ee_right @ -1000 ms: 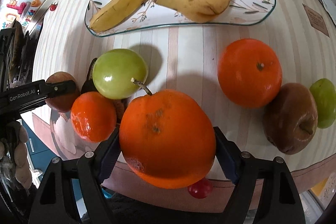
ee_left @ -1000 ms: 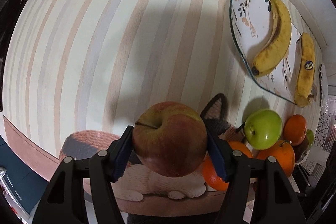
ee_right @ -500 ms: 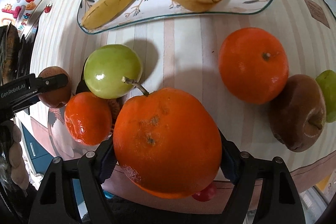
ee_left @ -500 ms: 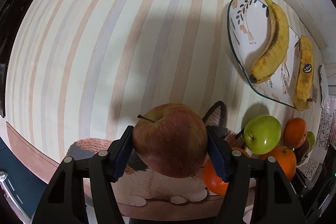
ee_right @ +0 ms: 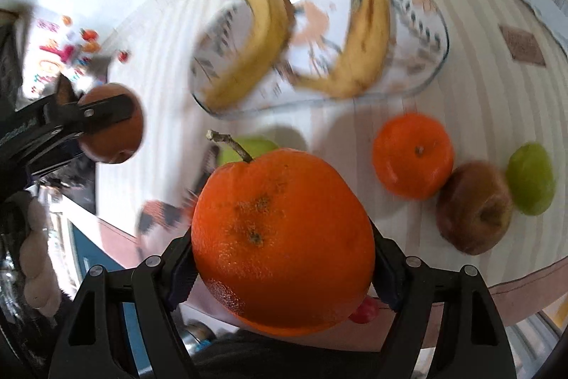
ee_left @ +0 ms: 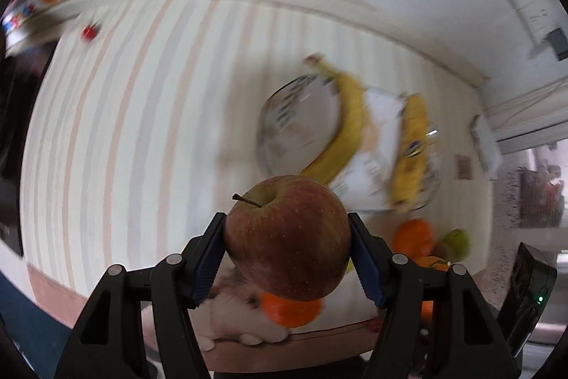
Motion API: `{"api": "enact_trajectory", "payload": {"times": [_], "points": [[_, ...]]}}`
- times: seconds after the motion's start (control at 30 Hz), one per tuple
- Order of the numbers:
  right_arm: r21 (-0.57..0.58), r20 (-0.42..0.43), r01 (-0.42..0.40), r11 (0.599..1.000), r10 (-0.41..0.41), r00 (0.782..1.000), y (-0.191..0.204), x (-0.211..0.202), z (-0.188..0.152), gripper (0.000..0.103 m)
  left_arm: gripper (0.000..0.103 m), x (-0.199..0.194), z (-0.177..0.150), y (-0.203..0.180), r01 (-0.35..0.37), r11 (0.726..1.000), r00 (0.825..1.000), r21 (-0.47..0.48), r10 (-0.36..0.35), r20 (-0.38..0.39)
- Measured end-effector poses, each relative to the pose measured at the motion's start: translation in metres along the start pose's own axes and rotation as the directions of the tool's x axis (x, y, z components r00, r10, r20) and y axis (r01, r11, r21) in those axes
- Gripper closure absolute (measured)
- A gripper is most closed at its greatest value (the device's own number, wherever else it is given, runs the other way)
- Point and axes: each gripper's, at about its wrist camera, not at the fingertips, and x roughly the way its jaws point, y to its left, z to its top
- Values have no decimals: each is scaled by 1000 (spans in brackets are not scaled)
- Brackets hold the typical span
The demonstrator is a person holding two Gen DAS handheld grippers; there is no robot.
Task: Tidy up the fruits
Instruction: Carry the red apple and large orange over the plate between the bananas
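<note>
The red apple is pinched between the pads of the left tongs, clear of the striped bench; the large orange sits the same way in the right tongs, also off the surface. Both are round and smooth and held only at their sides, so a quick swing or a slack squeeze could let either roll out and knock the loose fruit below.

In the right view, at 3 o'clock of the orange, lie a small orange, a brown apple and a green fruit touching in a row near the bench edge, likely to roll off if bumped. At 12 o'clock the glass plate with two bananas leaves little room.
</note>
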Motion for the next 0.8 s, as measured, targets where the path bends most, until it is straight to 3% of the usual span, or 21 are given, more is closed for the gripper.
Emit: {"api": "enact_trajectory", "payload": {"times": [0.13, 0.3, 0.43, 0.6, 0.8], "points": [[-6, 71, -22, 1000, 23, 997, 5, -25, 46, 21, 39, 8, 36, -24, 26, 999, 1000, 45, -26, -10], [-107, 137, 92, 990, -77, 988, 20, -21, 117, 21, 39, 49, 82, -23, 32, 999, 995, 34, -29, -92], [-211, 109, 185, 960, -165, 980, 30, 9, 161, 21, 39, 82, 113, -14, 31, 1000, 982, -2, -31, -185], [-278, 45, 212, 937, -208, 977, 29, 44, 184, 21, 39, 109, 126, -12, 33, 999, 967, -32, -40, -252], [-301, -30, 195, 934, -213, 977, 28, 66, 185, 20, 39, 125, 125, -16, 32, 999, 944, -29, -40, -329]]}}
